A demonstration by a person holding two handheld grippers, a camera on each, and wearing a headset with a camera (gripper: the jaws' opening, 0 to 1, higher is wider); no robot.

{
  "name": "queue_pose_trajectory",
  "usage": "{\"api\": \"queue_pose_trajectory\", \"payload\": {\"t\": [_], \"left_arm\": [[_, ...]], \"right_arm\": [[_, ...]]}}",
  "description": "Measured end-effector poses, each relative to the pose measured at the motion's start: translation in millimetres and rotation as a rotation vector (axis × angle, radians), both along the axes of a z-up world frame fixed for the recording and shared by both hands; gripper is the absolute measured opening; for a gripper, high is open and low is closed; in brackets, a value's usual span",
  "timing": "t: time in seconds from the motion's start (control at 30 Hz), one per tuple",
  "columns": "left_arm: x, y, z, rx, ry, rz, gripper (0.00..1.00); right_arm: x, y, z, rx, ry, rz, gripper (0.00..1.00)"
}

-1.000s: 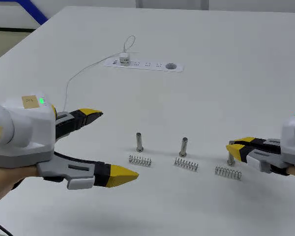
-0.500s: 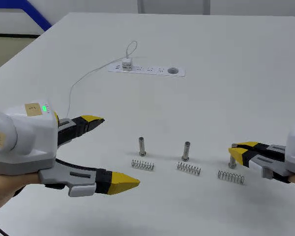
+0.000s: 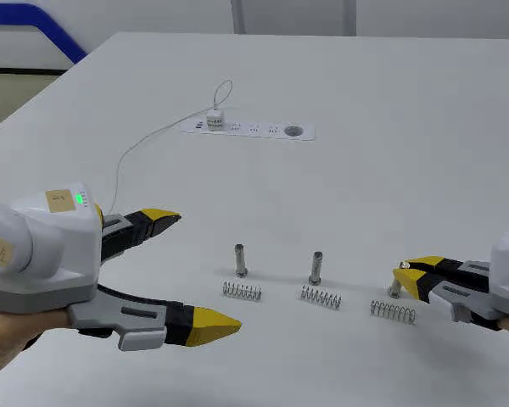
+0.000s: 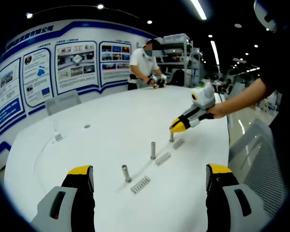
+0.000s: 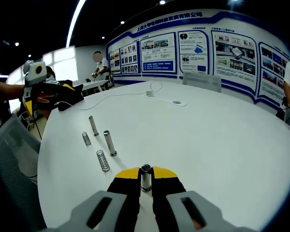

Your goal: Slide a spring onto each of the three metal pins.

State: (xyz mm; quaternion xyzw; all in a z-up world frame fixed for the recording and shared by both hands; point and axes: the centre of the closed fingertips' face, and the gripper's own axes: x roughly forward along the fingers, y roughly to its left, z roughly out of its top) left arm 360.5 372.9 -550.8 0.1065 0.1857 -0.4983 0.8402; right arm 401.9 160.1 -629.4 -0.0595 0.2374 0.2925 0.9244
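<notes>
White tabletop (image 3: pixel 382 170) in head view. Three short silver metal pins standing upright in a row near the front: left pin (image 3: pixel 240 259), middle pin (image 3: pixel 316 267), right pin (image 3: pixel 395 287). Three small coiled wire springs lying flat on the tabletop, one just in front of each pin and none on a pin: left spring (image 3: pixel 242 292), middle spring (image 3: pixel 321 297), right spring (image 3: pixel 393 312).

Low on the left, left gripper (image 3: pixel 191 270): grey-white body, black jaws, yellow tips. Well apart from the left pin, jaws spread wide, nothing between them. Same in left gripper view: two yellow tips far apart at the bottom, pins and springs on the table beyond.

At the right edge, right gripper (image 3: pixel 407 271), same build, tips at the right pin. In right gripper view, jaws drawn together and clamped on the right pin, pin upright between the yellow tips with its head showing, lower part hidden by the jaws. Right spring just beside it, untouched.

Far side of the table: flat white power strip (image 3: pixel 250 130), small white plug block (image 3: pixel 215 120) on its left end, thin white cable (image 3: pixel 165 127) looping off toward the near left.

In left gripper view, another person (image 4: pixel 144 67) standing at the far end of the table, blue-and-white poster boards (image 4: pixel 77 65) on the wall behind.
</notes>
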Motion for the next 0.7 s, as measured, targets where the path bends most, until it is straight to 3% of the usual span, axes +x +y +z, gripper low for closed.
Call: {"api": "queue_pose_trajectory", "payload": {"t": [0.53,0.67,0.7], "left_arm": [[-3.2,3.0,7.4,0.001,-0.018,0.007,0.99],[-5.4,3.9,4.1,0.004,-0.011,0.010,0.99],[-6.0,4.9,2.3,0.010,-0.008,0.010,0.99]], "right_arm": [[-12.8,-4.8,-0.1,0.021,0.040,-0.020,0.14],[-17.7,-7.2,-1.9,0.039,0.059,0.007,0.16],[-21.4,-5.0,-5.0,0.056,0.082,0.034,0.17]]}}
